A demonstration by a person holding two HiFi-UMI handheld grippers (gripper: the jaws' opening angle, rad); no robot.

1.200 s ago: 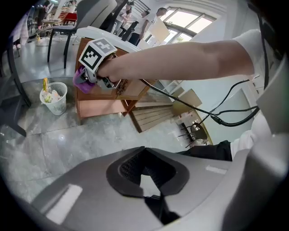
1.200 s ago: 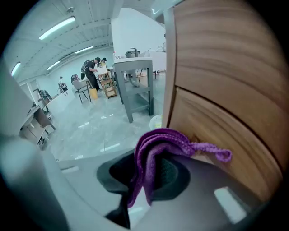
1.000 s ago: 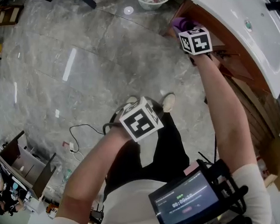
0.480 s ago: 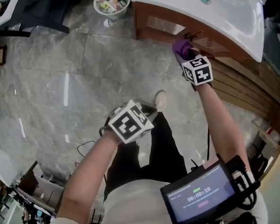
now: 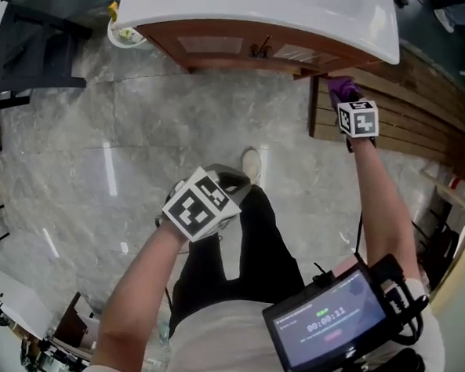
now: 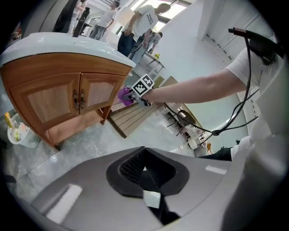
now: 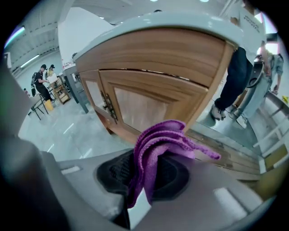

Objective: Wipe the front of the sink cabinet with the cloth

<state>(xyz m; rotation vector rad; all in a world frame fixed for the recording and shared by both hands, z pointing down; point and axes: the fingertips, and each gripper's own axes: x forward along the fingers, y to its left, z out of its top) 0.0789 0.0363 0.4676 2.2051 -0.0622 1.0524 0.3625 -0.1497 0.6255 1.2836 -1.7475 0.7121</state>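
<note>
My right tool (image 7: 141, 195) clamps the purple cloth (image 7: 159, 143) just off the sink cabinet (image 7: 149, 81), near its right-hand door (image 7: 149, 106). The left tool (image 6: 148, 180), pinched together and empty, hangs well back. I'd press the cloth flat before sweeping.

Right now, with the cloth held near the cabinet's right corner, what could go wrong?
1. The cloth is bunched in the right gripper with one loose corner sticking out; it may snag on the door handles in a sweep.
2. It sits off the right end of the cabinet front, by the wooden slats, so a stroke may miss the doors.
</note>
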